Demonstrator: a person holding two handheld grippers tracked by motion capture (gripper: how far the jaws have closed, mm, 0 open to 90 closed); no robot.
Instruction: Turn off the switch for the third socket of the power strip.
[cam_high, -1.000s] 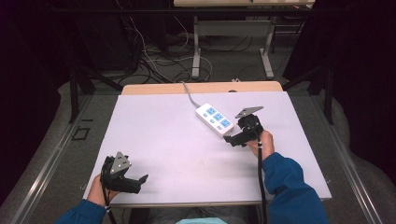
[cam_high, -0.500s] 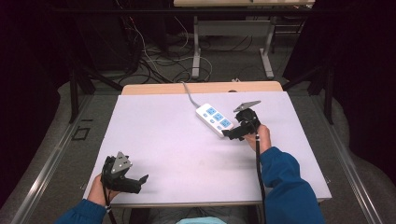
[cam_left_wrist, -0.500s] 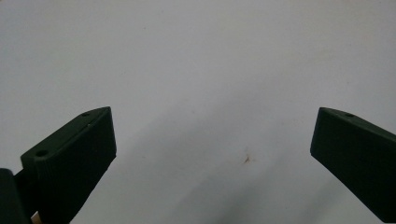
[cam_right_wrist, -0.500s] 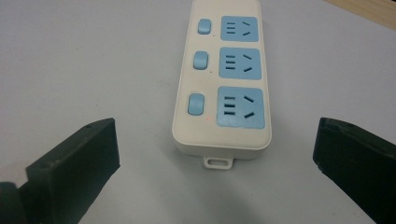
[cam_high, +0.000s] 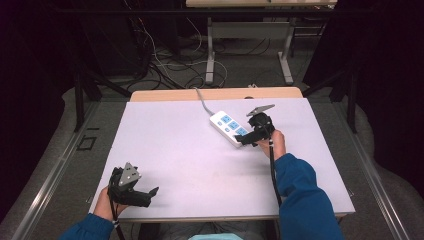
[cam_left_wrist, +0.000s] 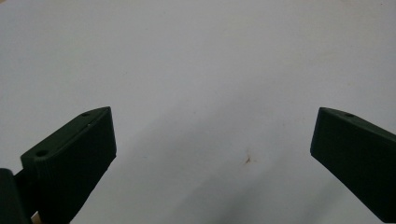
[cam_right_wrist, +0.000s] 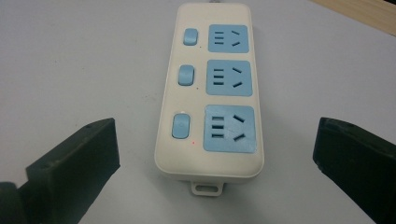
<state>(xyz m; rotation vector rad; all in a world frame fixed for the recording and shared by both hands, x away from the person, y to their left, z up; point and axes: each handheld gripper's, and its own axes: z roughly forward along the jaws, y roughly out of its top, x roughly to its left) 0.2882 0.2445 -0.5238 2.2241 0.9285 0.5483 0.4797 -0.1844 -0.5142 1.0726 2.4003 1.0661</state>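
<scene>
One power strip (cam_high: 229, 128), white with three blue sockets and three blue rocker switches (cam_right_wrist: 181, 126), lies flat and diagonal on the far right part of the white table (cam_high: 200, 165); its grey cord (cam_high: 200, 98) runs off the far edge. The near end carries a small mounting tab (cam_right_wrist: 206, 188).

One right gripper (cam_high: 248, 139), held low at the strip's near end, jaws spread wide to either side of the body and apart from it. The line-up suggests an approach to clasp the strip or reach its nearest switch.

One left gripper (cam_high: 150, 192), at the near left corner of the table, jaws spread over bare surface, holding nothing. Well apart from the strip, it looks parked out of the way.
</scene>
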